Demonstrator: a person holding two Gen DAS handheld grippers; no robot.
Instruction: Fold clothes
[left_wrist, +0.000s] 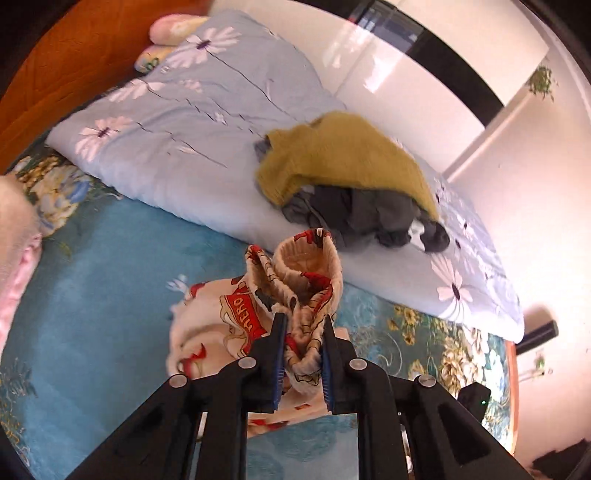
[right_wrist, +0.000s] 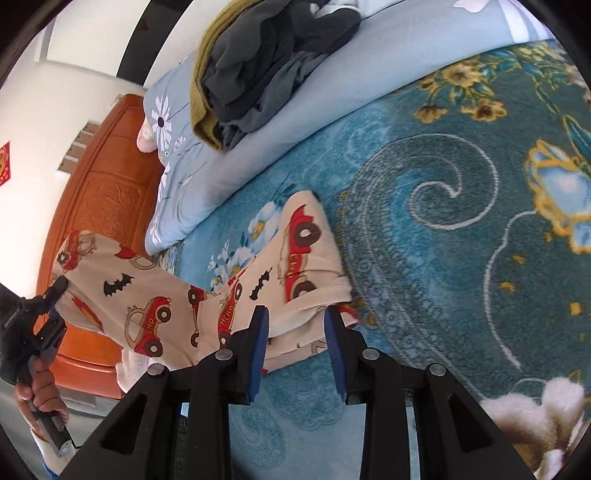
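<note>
Cream children's trousers printed with red cars and black bats (right_wrist: 155, 295) hang stretched between my grippers over the blue bed cover. My left gripper (left_wrist: 303, 332) is shut on the gathered elastic waistband (left_wrist: 308, 280); it also shows at the left edge of the right wrist view (right_wrist: 55, 291), held in a hand. My right gripper (right_wrist: 297, 321) has the leg end of the trousers (right_wrist: 306, 251) between its blue pads, but the jaws stand fairly wide and the grip is unclear.
A pile of clothes, an olive sweater (left_wrist: 343, 151) over dark grey garments (left_wrist: 369, 218), lies on a folded light-blue floral quilt (left_wrist: 177, 122). The blue patterned bed cover (right_wrist: 443, 221) is underneath. An orange wooden headboard (right_wrist: 99, 206) and white walls are behind.
</note>
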